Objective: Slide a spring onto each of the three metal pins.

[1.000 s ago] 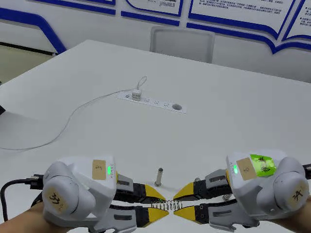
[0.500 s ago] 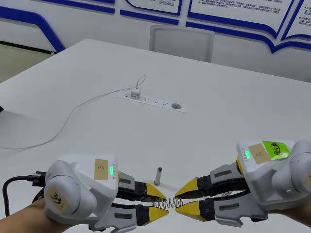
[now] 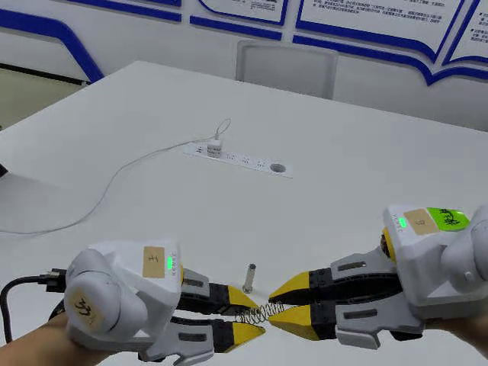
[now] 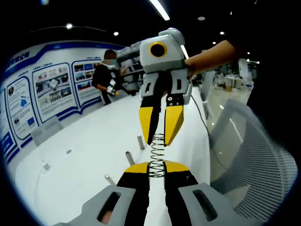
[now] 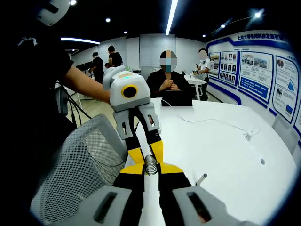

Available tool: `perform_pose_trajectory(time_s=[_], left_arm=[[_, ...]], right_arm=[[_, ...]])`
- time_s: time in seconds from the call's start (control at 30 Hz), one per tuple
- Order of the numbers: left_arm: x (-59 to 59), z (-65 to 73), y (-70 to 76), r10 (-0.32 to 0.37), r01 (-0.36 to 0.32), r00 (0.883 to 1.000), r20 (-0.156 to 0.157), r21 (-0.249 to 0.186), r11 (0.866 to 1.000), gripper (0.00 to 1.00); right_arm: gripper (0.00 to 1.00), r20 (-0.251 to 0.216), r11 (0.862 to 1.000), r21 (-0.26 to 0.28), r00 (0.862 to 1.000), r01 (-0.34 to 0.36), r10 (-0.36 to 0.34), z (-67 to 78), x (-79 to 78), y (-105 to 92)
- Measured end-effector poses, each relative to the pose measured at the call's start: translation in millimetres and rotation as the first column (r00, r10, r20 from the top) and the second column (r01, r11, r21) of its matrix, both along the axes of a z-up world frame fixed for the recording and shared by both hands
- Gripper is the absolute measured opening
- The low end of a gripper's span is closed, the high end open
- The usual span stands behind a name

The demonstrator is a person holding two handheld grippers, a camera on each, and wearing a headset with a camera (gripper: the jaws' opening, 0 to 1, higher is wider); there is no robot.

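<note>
Evidently, one spring (image 3: 263, 312), two grips.
Left gripper (image 3: 255, 317) and right gripper (image 3: 273, 308) each pinched one end, near an upright pin (image 3: 249, 276); uneven pull could have stretched it or flicked it away.

The white surface (image 3: 366, 198) runs wide, with a power strip (image 3: 244, 161) set flat into it, a small white plug (image 3: 215, 149) at the strip's left end and a thin white cable (image 3: 114, 183) looping off toward the left edge. A grey chair (image 3: 286, 69) stands at the far side beneath blue-framed wall boards (image 3: 366, 19). A mesh-backed chair (image 5: 80, 160) stands close by, and across the room a seated person (image 5: 168, 77) faces this way with other people (image 5: 113, 55) standing behind.
</note>
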State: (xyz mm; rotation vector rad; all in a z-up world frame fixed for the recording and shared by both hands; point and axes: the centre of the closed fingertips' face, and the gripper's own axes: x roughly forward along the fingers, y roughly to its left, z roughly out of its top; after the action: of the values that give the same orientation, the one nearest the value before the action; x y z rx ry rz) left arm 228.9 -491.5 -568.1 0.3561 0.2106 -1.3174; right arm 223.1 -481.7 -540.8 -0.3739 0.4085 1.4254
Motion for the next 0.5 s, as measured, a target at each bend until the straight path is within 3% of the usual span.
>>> perform_pose_trajectory(time_s=[0.17, 0.27, 0.4, 0.5], left_arm=[[-0.7, -1.6, -2.0, -0.005, 0.005, 1.0, 0.004, 0.015, 1.0, 0.1], [0.1, -4.5, -3.2, -0.003, 0.003, 1.0, 0.006, 0.025, 1.0, 0.1], [0.0, -4.8, -3.2, 0.001, -0.001, 1.0, 0.0, 0.024, 1.0, 0.1], [0.0, -3.6, -4.1, 0.006, -0.006, 1.0, 0.0, 0.018, 1.0, 0.1]], right_arm=[[0.11, -0.013, 0.999, 0.034, 1.0, 0.006, -0.005, 5.4, -0.7, 6.5], [0.11, 0.017, 1.0, 0.028, 1.0, -0.002, 0.001, 5.4, -1.4, 10.1], [0.11, -0.021, 0.999, 0.039, 1.0, 0.016, -0.015, 5.8, -0.4, 10.0], [0.11, -0.018, 0.999, 0.047, 1.0, 0.022, -0.021, 7.6, -0.2, 10.6]])
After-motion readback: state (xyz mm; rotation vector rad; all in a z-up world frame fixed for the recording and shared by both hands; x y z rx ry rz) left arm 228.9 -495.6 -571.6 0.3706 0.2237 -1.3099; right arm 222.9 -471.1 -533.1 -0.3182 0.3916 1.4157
